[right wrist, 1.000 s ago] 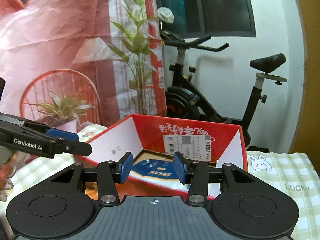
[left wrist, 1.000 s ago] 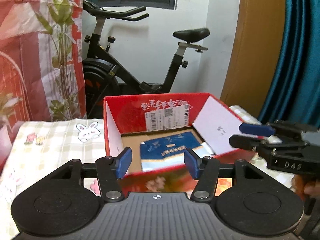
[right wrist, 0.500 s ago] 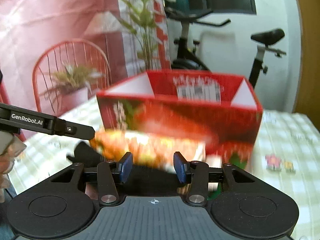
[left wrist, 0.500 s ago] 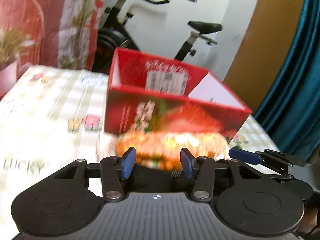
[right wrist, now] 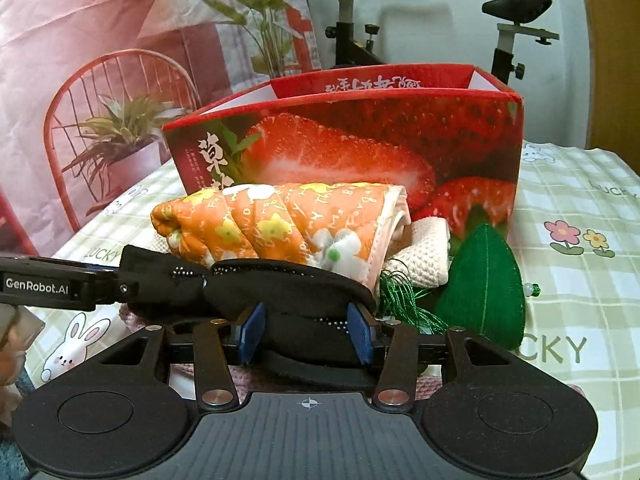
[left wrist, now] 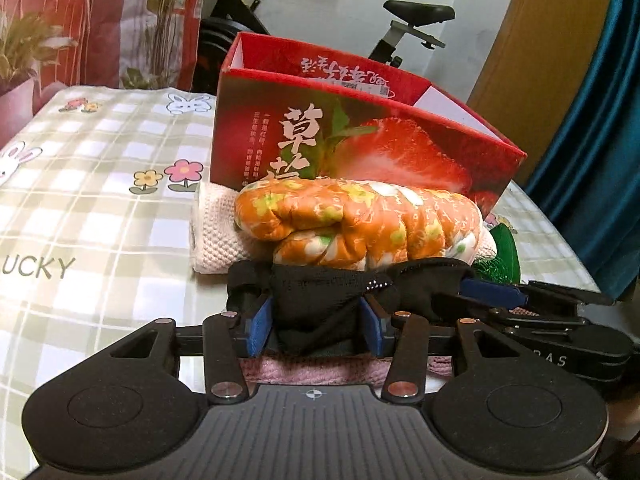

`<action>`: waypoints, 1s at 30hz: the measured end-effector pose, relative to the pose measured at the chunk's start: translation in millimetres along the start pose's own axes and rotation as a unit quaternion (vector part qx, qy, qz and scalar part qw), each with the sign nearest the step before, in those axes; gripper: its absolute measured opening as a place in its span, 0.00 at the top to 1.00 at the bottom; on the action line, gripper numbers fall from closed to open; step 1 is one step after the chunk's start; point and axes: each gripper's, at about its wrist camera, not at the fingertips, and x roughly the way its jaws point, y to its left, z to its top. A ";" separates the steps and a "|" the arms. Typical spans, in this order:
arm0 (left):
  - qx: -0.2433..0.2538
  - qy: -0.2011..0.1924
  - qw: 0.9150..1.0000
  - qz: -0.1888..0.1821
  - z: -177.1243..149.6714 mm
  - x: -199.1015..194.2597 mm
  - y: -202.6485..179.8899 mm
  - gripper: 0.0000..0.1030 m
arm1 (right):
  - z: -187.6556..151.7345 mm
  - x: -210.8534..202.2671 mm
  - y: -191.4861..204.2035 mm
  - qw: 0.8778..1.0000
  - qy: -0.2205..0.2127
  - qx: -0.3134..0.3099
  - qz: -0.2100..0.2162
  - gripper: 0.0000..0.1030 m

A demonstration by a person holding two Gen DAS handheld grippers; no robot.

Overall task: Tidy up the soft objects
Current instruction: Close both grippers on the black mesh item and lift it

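Checked tabletop (left wrist: 100, 208) w/ bunnies & flowers holds a pile of soft stuff, seen low from both claw cams.

Near, at 6: left claw (left wrist: 316, 326) has both blue pads pressed on a black cloth (left wrist: 320, 300), so it's clamped on it. Right claw (right wrist: 306, 332) is clamped on the same black cloth (right wrist: 288, 284) too, further along. A pink knit bit (left wrist: 312, 374) peeks out under the black cloth.

Next, at 12: an orange flower cloth (left wrist: 360, 220), rolled up fat, sits just behind the black cloth & on a cream knit towel (left wrist: 216, 232). In the right cam a green felt leaf (right wrist: 484, 284) stands at 2, just beside the towel, w/ green string by it.

Far, at 12: a red strawberry box (left wrist: 380, 144), top open, right behind the pile. Past it an exercise bike (right wrist: 516, 20) by the wall.
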 end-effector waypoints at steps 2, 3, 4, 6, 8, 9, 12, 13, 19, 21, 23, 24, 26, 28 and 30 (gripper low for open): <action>-0.003 -0.001 1.000 -0.004 -1.0 1.8 3.1 0.56 | 1.1 1.4 -1.1 1.000 -0.001 0.003 0.002 0.58; -0.001 -0.001 1.000 -0.003 -4.2 1.0 2.1 0.57 | 0.7 1.7 -1.9 1.000 -0.002 0.004 0.004 0.58; 0.002 -0.002 1.000 -0.002 -4.6 2.3 1.5 0.57 | 0.8 1.9 -2.1 1.000 -0.003 0.004 0.004 0.57; 0.007 -0.002 1.000 0.002 -5.2 4.6 0.6 0.58 | 0.4 1.9 -1.7 1.000 -0.006 0.002 0.004 0.57; 0.010 -0.002 1.000 0.004 -6.6 6.1 -0.4 0.58 | 0.7 1.0 0.2 1.000 -0.007 0.000 0.001 0.57; 0.010 -0.001 1.000 0.004 -7.3 7.2 0.0 0.58 | 1.2 0.9 1.3 1.000 -0.008 -0.002 0.000 0.57; 0.000 0.000 1.000 0.001 -7.8 9.3 3.0 0.58 | 2.2 -1.7 5.4 1.000 -0.014 -0.014 -0.006 0.57; -0.002 0.000 1.000 0.000 -7.7 9.5 4.2 0.58 | 2.4 -3.1 6.6 1.000 -0.018 -0.018 -0.007 0.56; -0.001 0.000 1.000 0.001 -8.3 10.8 5.7 0.56 | 7.1 -16.6 10.4 0.997 -0.070 -0.031 -0.022 0.42; -0.001 -0.001 1.000 0.001 -8.4 11.3 5.3 0.56 | 7.5 -15.9 7.7 0.997 -0.067 -0.025 -0.028 0.40; 0.000 -0.001 1.000 0.001 -8.6 11.6 4.8 0.56 | 6.6 -11.8 4.2 0.998 -0.054 -0.015 -0.028 0.40; 0.000 -0.001 1.000 0.001 -8.8 11.2 5.5 0.56 | 6.1 -9.8 2.7 0.998 -0.048 -0.011 -0.027 0.40; 0.000 -0.001 1.000 0.001 -8.9 11.2 5.5 0.56 | 3.6 -7.1 2.3 0.999 -0.040 -0.011 -0.023 0.40; 0.000 -0.001 1.000 0.001 -8.9 11.2 5.2 0.56 | 2.4 -4.0 3.1 0.999 -0.031 -0.013 -0.019 0.40; 0.000 -0.001 1.000 0.001 -8.9 11.3 5.1 0.56 | 0.7 -3.3 4.3 0.999 -0.027 -0.013 -0.016 0.40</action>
